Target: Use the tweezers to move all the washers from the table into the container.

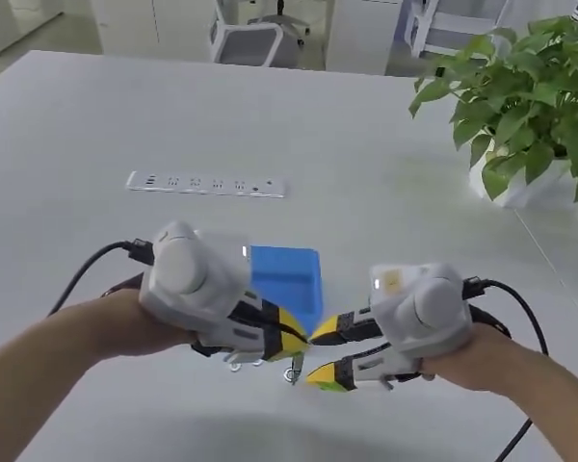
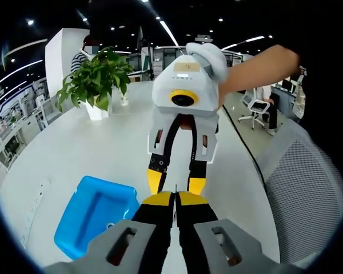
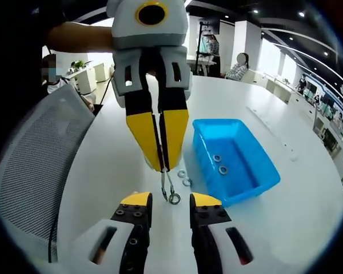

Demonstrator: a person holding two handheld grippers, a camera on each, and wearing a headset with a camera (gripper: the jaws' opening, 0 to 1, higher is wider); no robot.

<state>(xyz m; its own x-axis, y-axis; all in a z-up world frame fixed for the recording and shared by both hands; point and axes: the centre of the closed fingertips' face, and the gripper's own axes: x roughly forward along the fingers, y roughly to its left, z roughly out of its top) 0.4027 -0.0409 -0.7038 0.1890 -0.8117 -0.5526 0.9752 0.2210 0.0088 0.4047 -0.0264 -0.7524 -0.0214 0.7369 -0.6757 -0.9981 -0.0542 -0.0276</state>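
Left gripper [image 1: 291, 329] clenched on tweezers [image 3: 166, 185], one washer [image 3: 175, 198] at their tips, two washers [image 3: 182, 173] loose on the table [image 3: 274, 228] just beside, blue container [image 3: 248, 185] near with two more inside, right gripper [image 1: 323, 354] opposite, jaws released and empty.

The left gripper [image 1: 291, 332] and right gripper [image 1: 326, 354] each have a rounded, pale grey shell, black jaw arms and bright yellow jaw tips. A black left cable [image 1: 85, 276] leaves the back of the left shell, and a black right cable [image 1: 520, 306] loops from the right one. In the right gripper view, small silver screws [image 3: 130, 220] dot the black blocks behind the yellow tips, and the grey base carries two slanted slots [image 3: 104, 244]. Small reddish marks [image 2: 158, 137] sit on the right gripper's grey front plates.
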